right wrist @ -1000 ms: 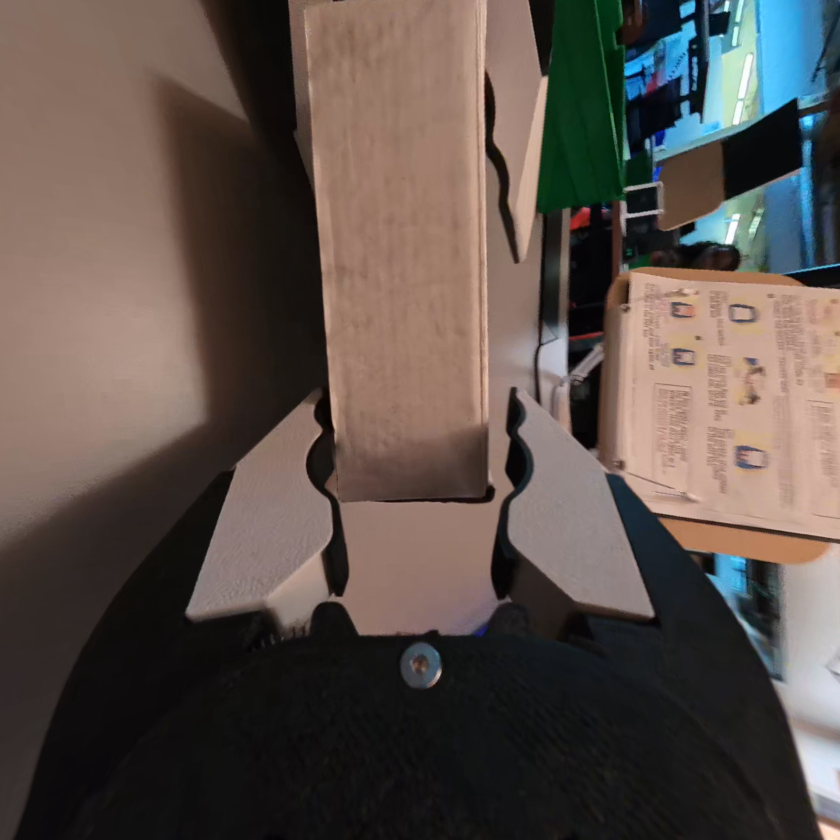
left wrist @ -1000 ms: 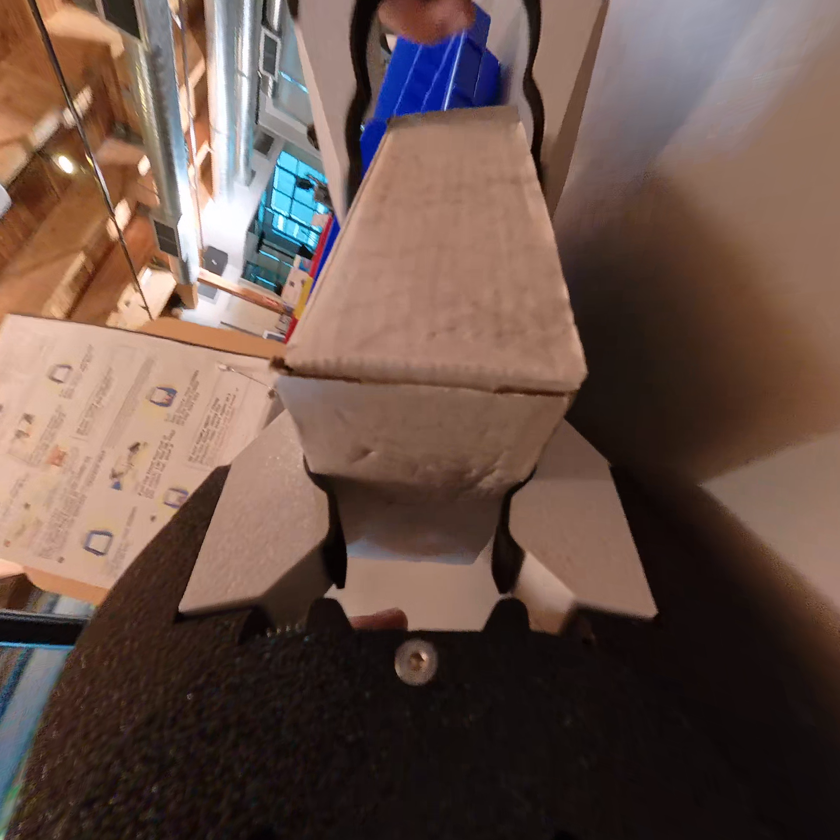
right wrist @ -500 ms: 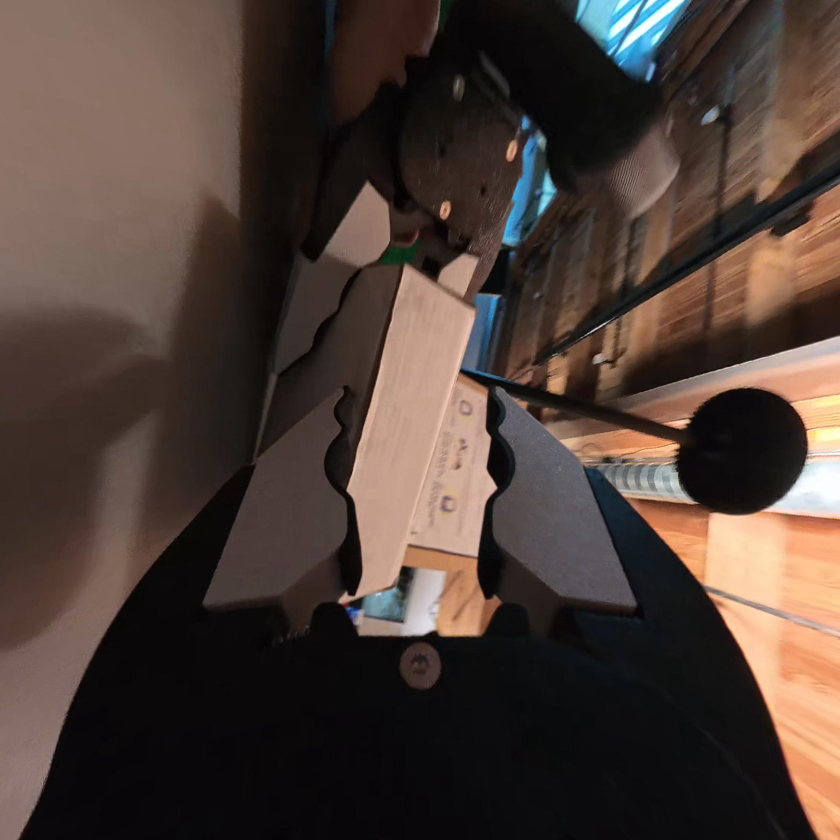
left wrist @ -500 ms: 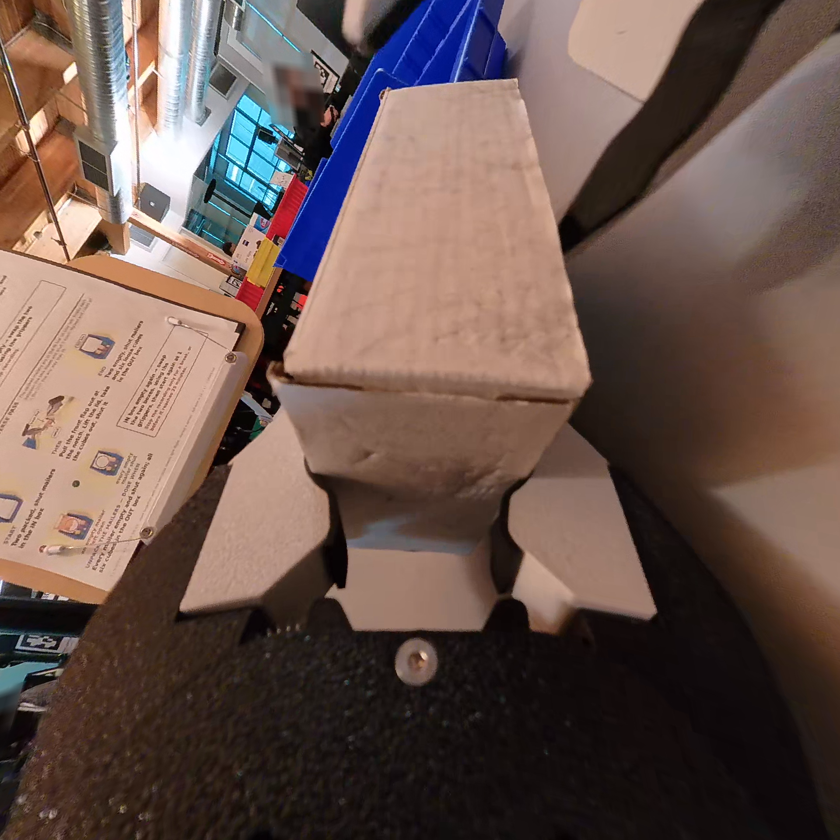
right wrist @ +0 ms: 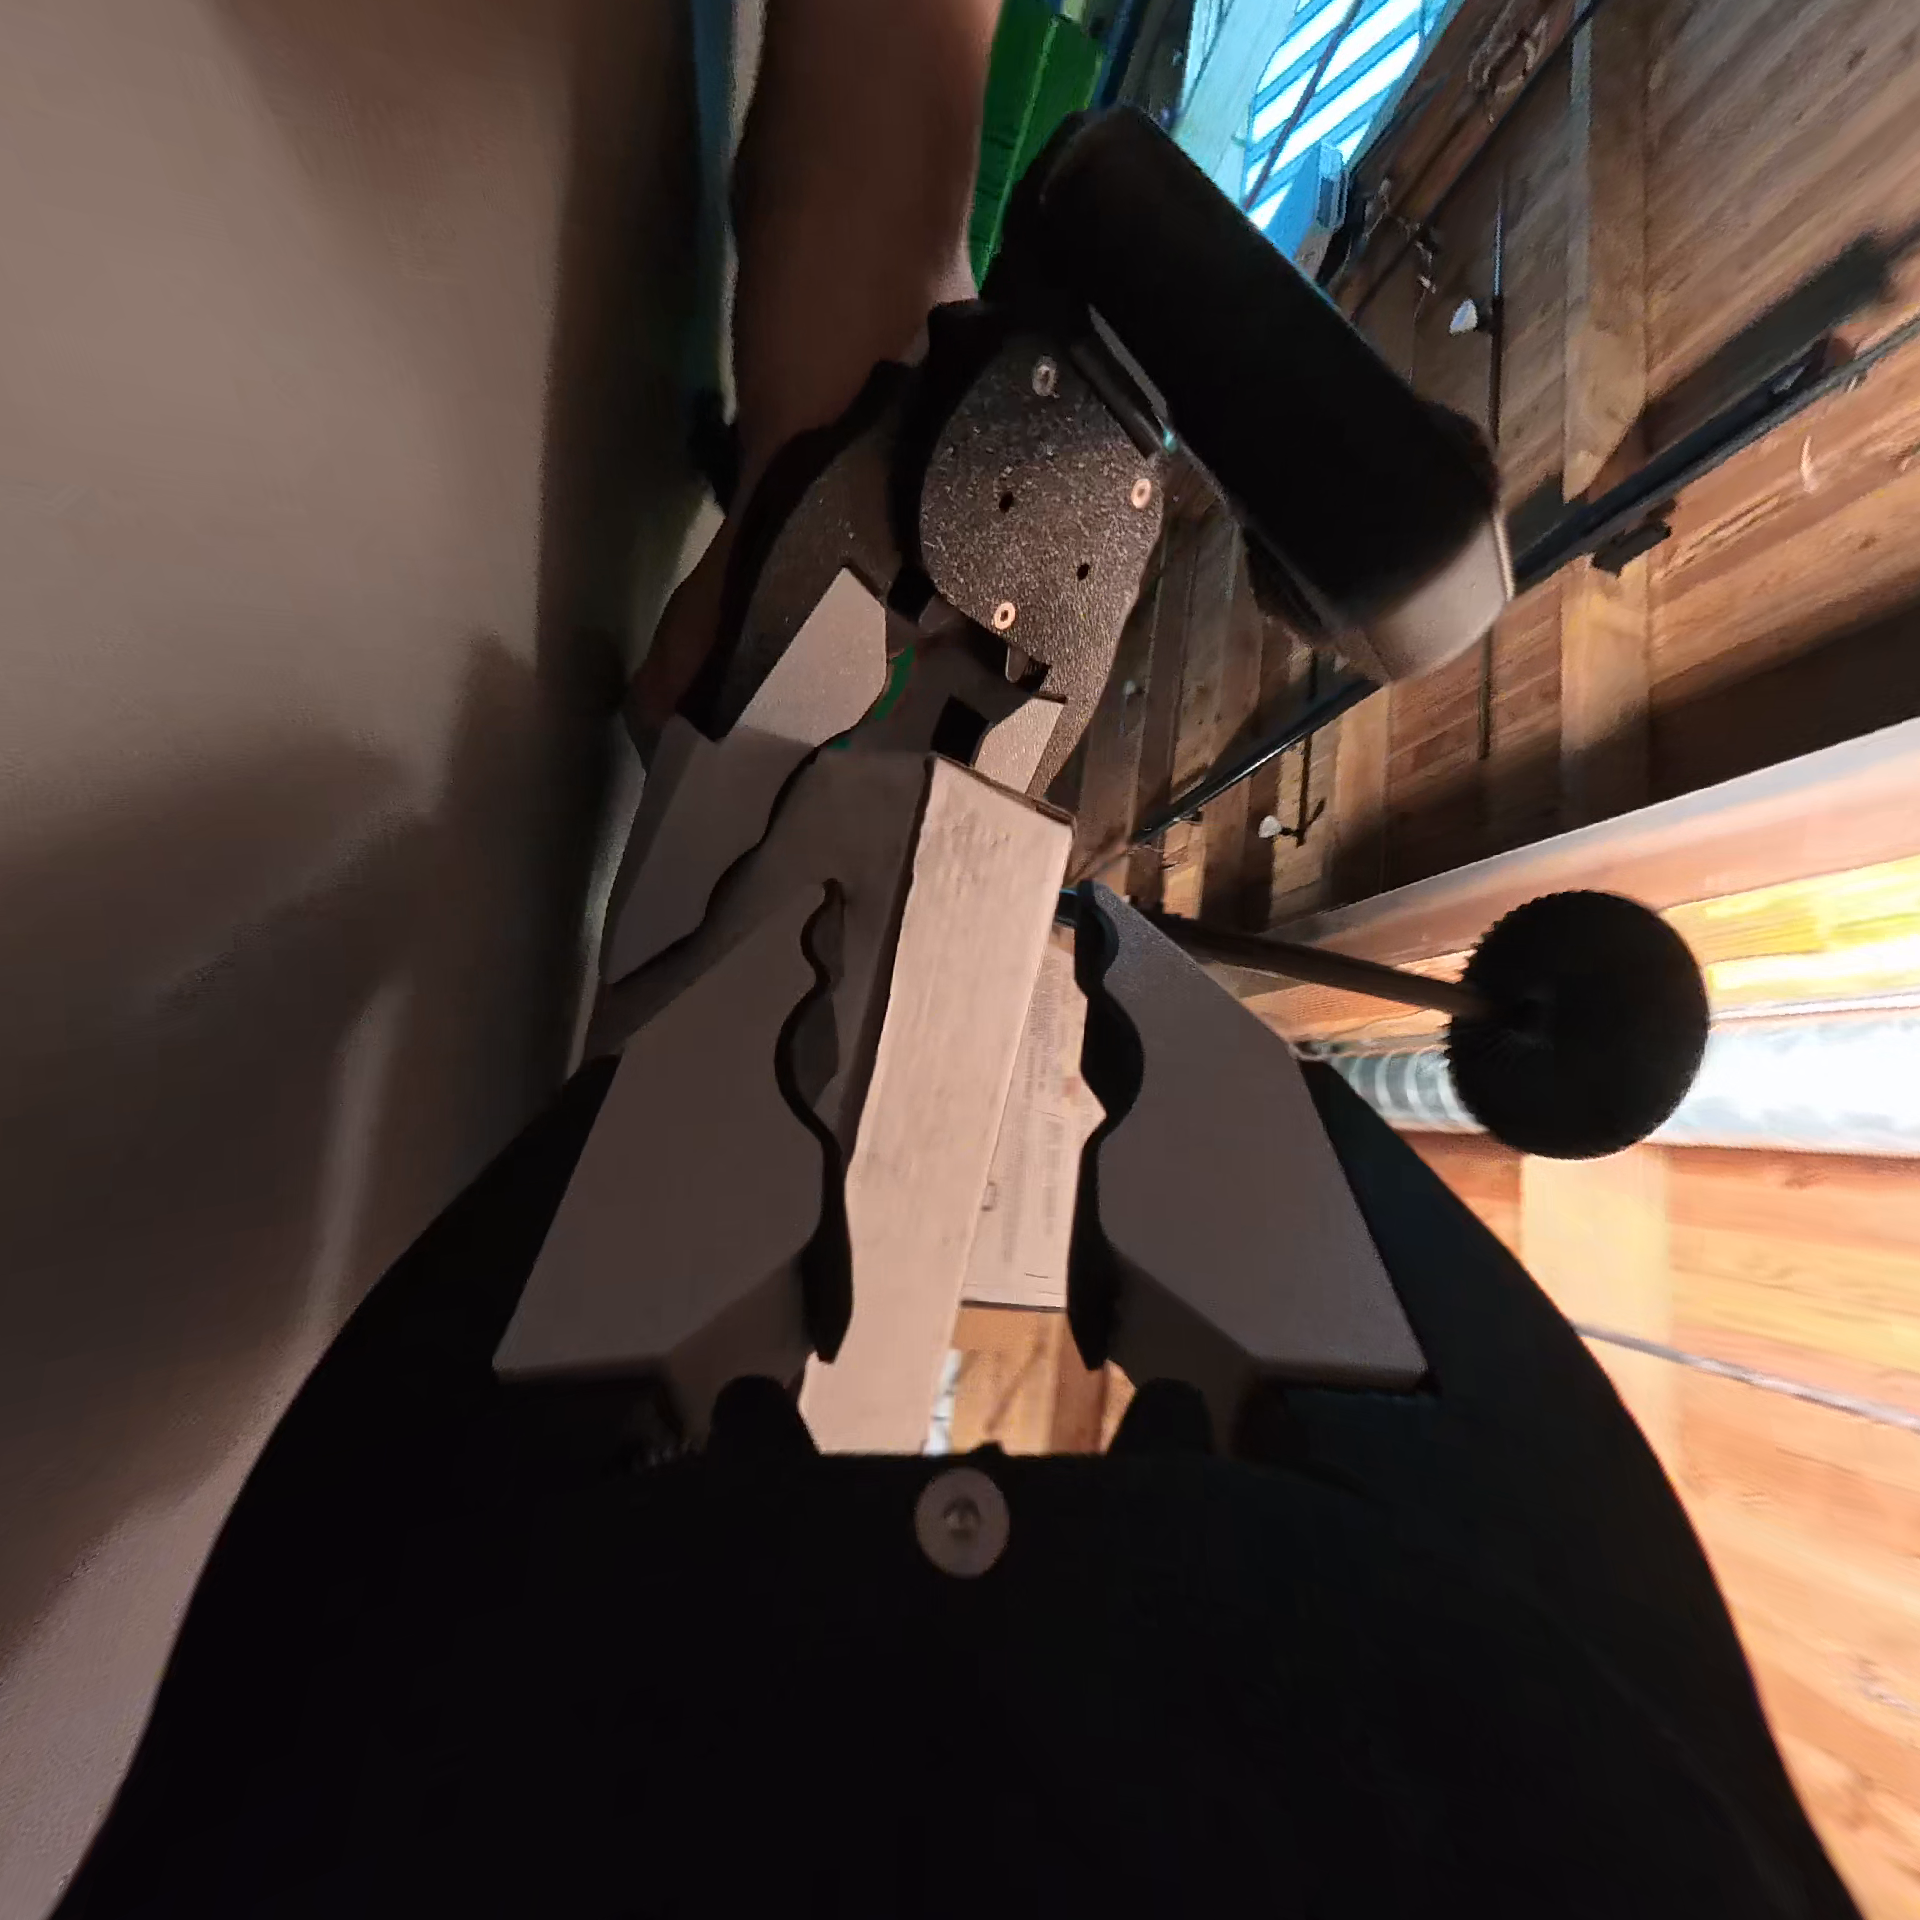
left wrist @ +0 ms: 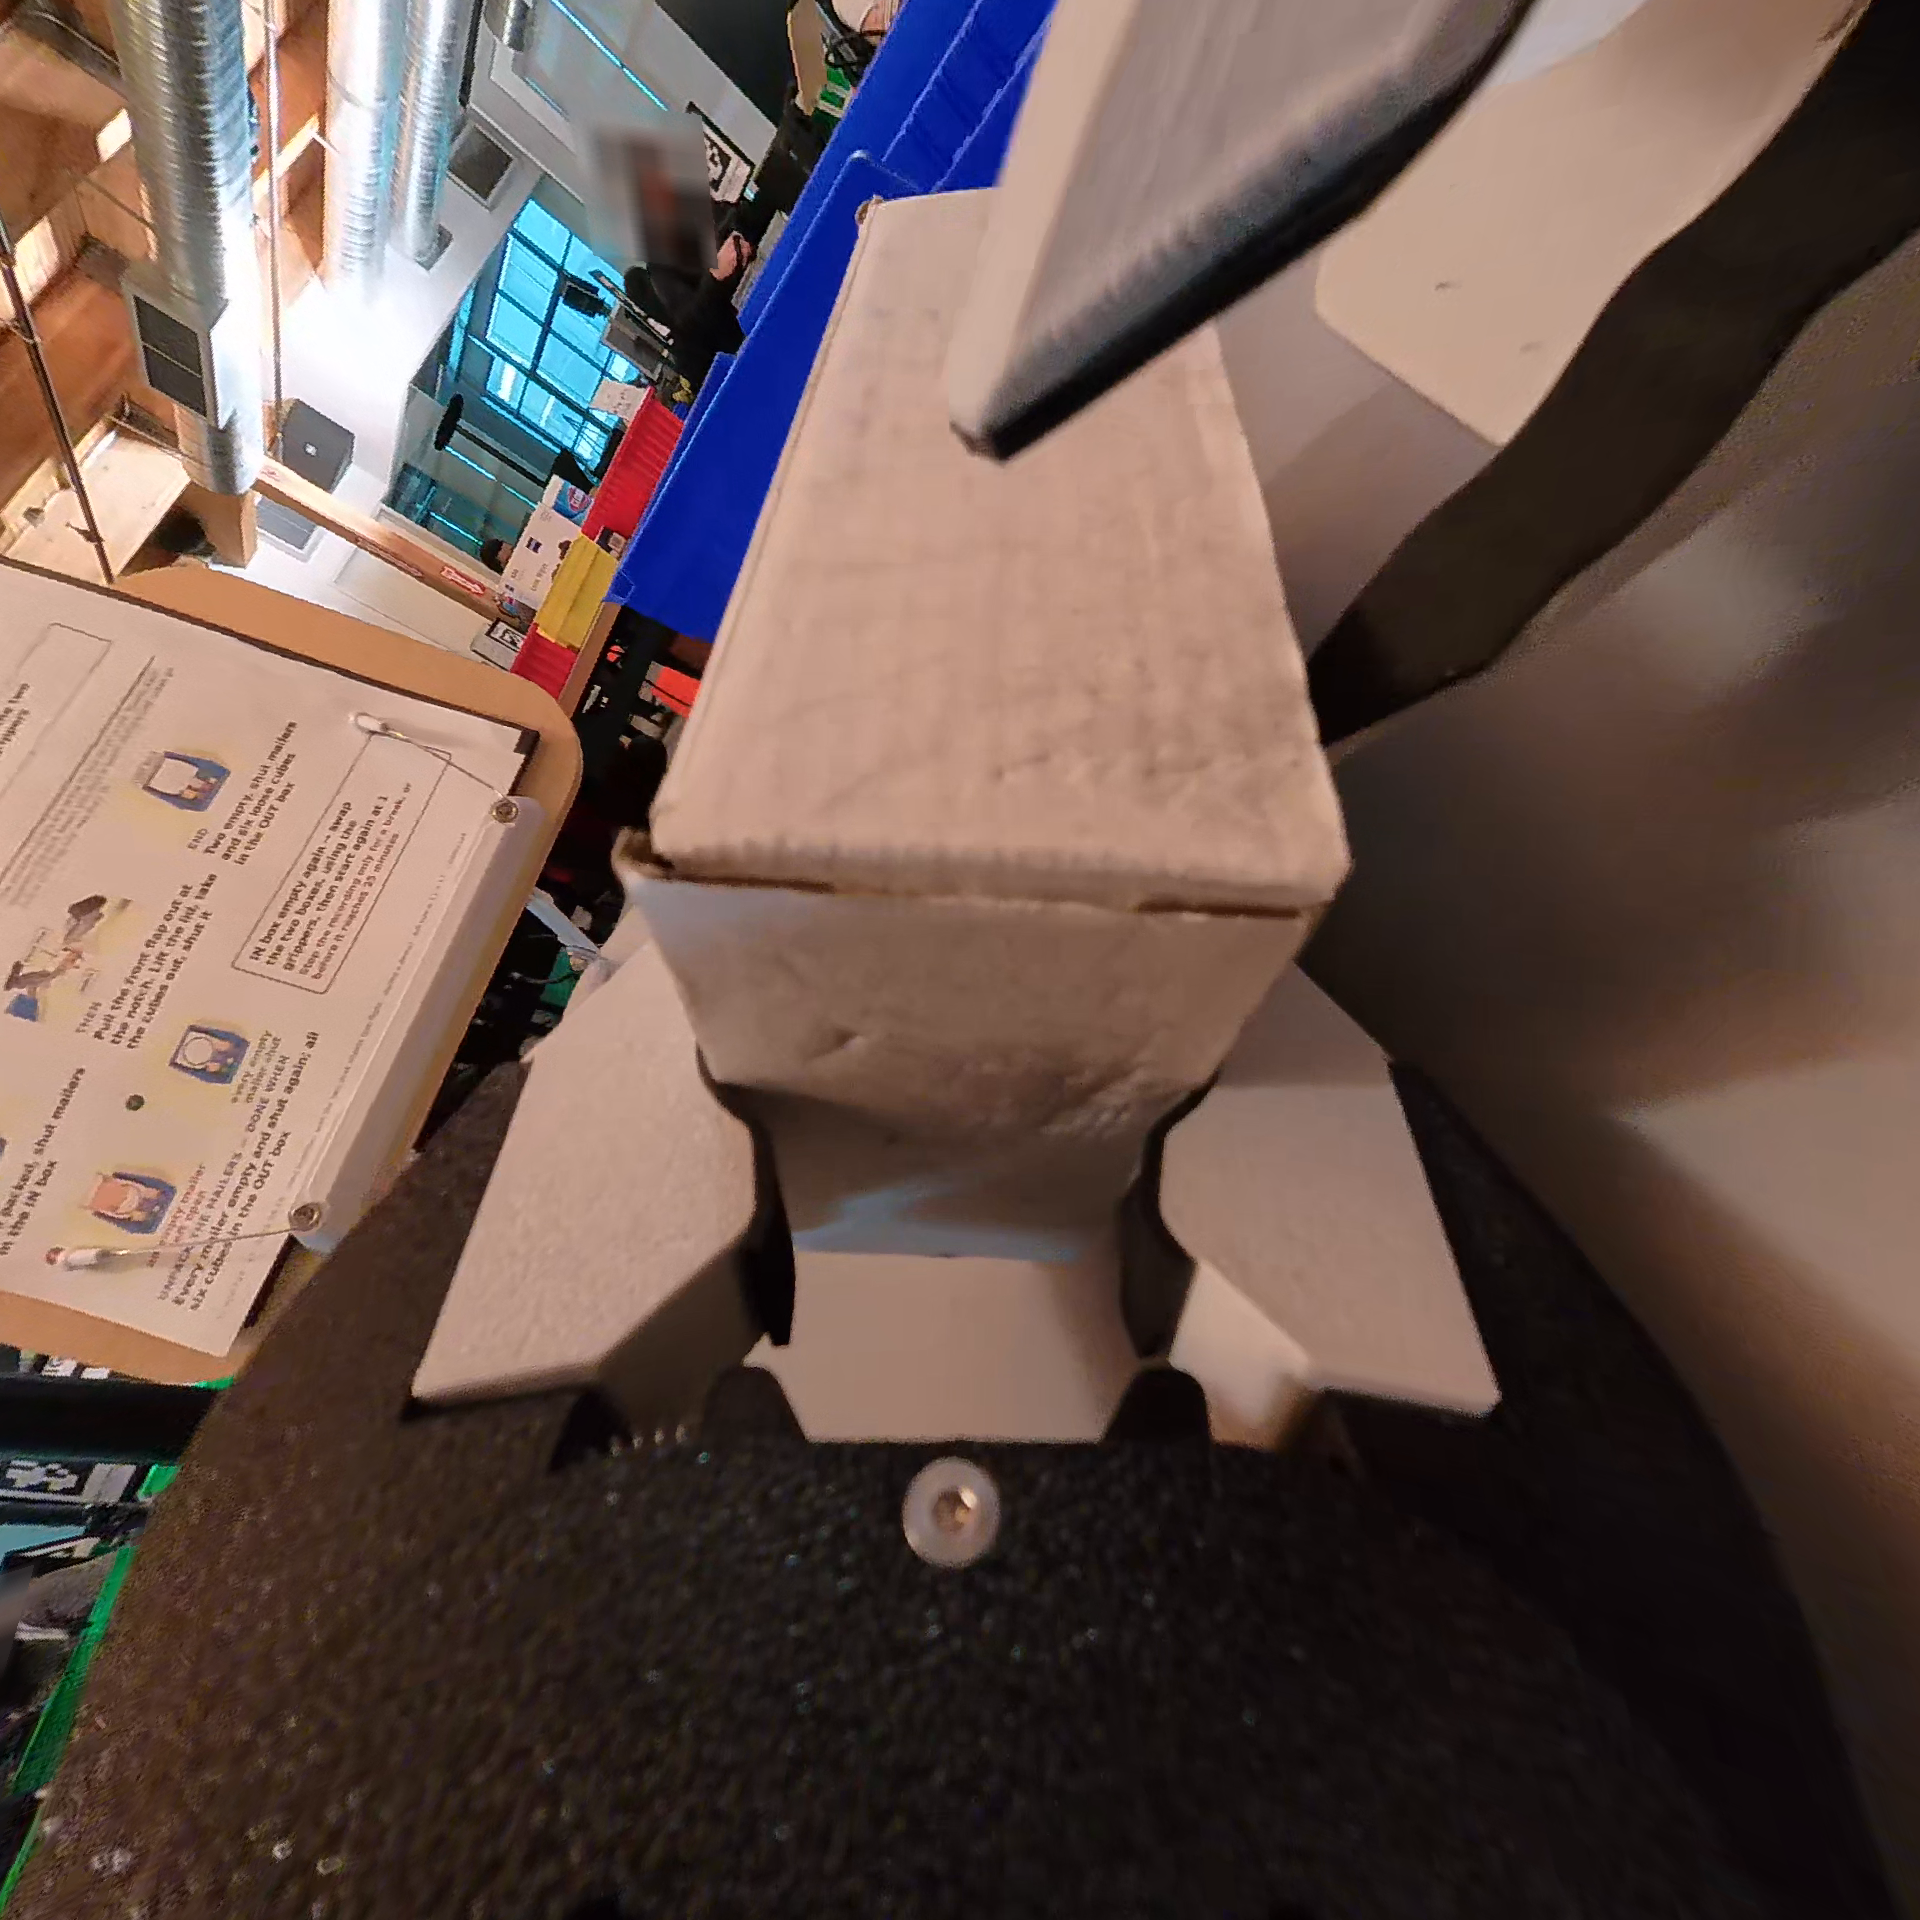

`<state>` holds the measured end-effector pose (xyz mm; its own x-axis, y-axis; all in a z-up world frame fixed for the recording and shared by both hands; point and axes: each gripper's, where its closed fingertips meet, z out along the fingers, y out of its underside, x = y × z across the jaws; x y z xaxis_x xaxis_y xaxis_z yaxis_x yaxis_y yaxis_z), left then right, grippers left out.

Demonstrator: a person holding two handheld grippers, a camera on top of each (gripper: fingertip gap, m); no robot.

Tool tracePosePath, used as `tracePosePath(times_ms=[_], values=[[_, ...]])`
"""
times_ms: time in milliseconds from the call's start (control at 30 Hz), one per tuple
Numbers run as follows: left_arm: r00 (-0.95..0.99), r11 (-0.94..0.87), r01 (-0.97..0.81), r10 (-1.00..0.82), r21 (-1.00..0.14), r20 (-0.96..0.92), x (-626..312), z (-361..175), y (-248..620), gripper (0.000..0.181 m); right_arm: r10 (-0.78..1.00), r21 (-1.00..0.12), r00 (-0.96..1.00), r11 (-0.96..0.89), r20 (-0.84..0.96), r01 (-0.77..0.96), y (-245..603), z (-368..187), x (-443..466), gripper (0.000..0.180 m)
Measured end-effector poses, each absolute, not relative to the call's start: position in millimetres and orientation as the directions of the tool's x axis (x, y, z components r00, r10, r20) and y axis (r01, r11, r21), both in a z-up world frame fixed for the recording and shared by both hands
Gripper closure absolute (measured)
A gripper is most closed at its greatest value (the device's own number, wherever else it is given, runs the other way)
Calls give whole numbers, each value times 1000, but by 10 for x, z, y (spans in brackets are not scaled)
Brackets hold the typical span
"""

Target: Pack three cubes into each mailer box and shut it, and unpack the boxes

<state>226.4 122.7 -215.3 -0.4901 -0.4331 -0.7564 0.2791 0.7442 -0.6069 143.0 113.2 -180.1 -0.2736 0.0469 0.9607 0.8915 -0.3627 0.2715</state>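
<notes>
A shut white mailer box (left wrist: 987, 623) is held up beside the pale table surface (left wrist: 1662, 1039). My left gripper (left wrist: 977, 997) is shut on its near end. In the right wrist view the box (right wrist: 956, 1091) runs between the jaws of my right gripper (right wrist: 956, 904). It leans on the left finger, with a gap at the right finger. The left gripper (right wrist: 925, 727) clamps the box's far end there. One of the right gripper's fingers (left wrist: 1164, 208) lies over the box's far part. No cubes show.
A clipboard with an instruction sheet (left wrist: 208, 987) stands at the left. Blue bins (left wrist: 790, 364) are behind the box. A black fuzzy ball on a rod (right wrist: 1579, 1023) and a person's forearm (right wrist: 831, 208) show in the right wrist view, with the table surface (right wrist: 260, 520) at its left.
The right gripper has swung from gripping along the box to a tilted stance with a gap at one finger. Its finger has come closer over the box. The left gripper keeps its hold.
</notes>
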Motion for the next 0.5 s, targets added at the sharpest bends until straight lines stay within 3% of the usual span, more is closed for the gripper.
tracePosePath(times_ms=[33,300,500], values=[[-493,743,277,-434,-609,-754,2267,-2154,1227,106,34,234,-238,-361,971,903,1135,-1792,1438,136],[-499,739,275,-436,-614,-749,2274,-2154,1224,106,46,302,-308,-378,950,875,1172,-1831,1442,137],[-500,740,274,-436,-614,-748,2279,-2156,1220,106,9,248,-266,-391,964,886,1083,-1808,1427,146]])
